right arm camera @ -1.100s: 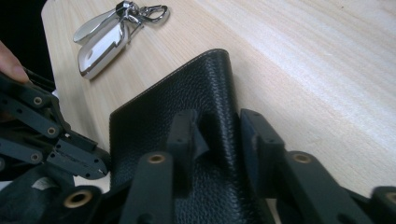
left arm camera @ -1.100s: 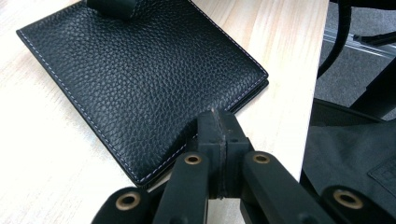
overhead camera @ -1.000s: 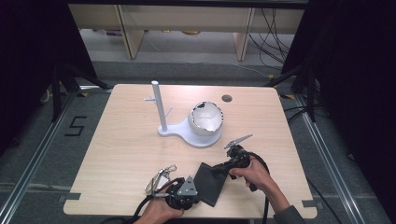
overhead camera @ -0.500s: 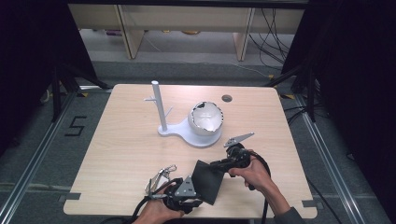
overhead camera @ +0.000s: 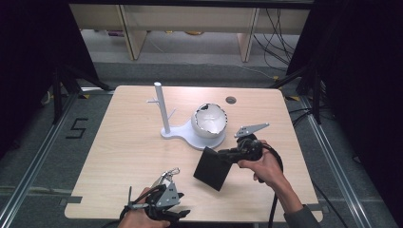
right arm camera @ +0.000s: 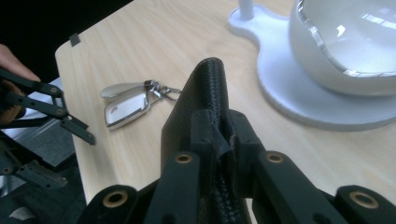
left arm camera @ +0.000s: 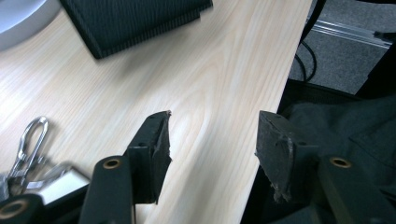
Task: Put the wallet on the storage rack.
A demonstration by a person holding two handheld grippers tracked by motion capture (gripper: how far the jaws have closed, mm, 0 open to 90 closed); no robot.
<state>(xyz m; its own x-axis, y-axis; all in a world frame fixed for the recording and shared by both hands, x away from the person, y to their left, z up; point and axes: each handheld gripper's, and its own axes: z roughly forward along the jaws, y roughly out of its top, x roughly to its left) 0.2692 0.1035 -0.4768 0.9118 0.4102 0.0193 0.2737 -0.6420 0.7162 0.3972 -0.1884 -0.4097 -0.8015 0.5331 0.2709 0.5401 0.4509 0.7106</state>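
A black wallet (overhead camera: 212, 167) is pinched edge-on by the right gripper (overhead camera: 228, 154), tilted over the table (overhead camera: 119, 152). The left gripper (left arm camera: 212, 140) is spread, beside keys (overhead camera: 166, 178).

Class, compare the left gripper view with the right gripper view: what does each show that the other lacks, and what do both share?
Left gripper view alone: its open tool over the table's near edge, with grey floor beyond. Right gripper view alone: the right tool clamped on the black textured leather wallet, and the white bowl-shaped holder on its white base. Both: the pale wooden table, the wallet, and the silver key fob with metal clip.
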